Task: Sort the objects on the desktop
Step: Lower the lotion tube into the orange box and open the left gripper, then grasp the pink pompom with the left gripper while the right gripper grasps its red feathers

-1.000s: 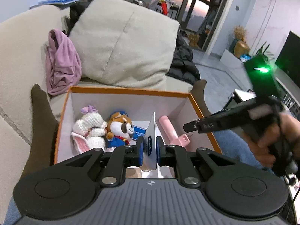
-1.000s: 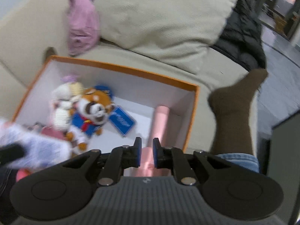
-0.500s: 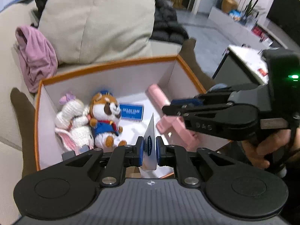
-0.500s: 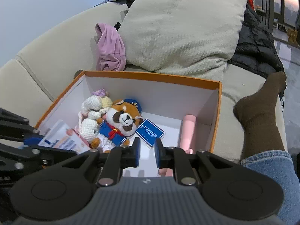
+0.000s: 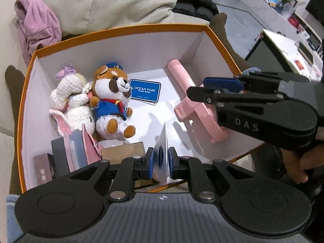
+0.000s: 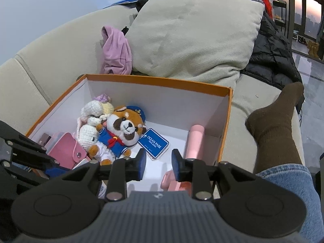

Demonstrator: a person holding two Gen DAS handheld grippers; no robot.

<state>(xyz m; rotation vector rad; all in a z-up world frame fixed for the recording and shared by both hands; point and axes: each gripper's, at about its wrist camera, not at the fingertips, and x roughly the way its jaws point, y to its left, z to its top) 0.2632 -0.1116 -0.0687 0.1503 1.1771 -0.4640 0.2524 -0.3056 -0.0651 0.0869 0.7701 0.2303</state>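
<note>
An orange box (image 5: 121, 28) (image 6: 162, 82) with a white inside sits on a person's lap. My left gripper (image 5: 161, 160) is shut on a thin white card (image 5: 165, 139), held edge-on above the box's near side. My right gripper (image 6: 158, 162) (image 5: 197, 87) hovers over the box's right part; its jaws are opening with nothing pressed between the pads. Below it lies a pink handled device (image 6: 195, 141) (image 5: 188, 93). A red panda plush (image 5: 113, 95) (image 6: 123, 129), a white crochet bunny (image 5: 68, 95) and a blue Ocean Park tag (image 5: 145, 90) lie inside.
A pink wallet (image 6: 64, 149), a brown card (image 5: 123, 149) and a small maroon box (image 5: 43, 168) fill the box's near left corner. Behind it are a beige cushion (image 6: 192, 36), a pink garment (image 6: 115, 50) and a black jacket (image 6: 269, 60). A brown sock (image 6: 275, 125) flanks the box's right.
Both grippers have sunk toward the box and tipped further down. The right jaws have spread from nearly shut to apart. The left still grips the card.
</note>
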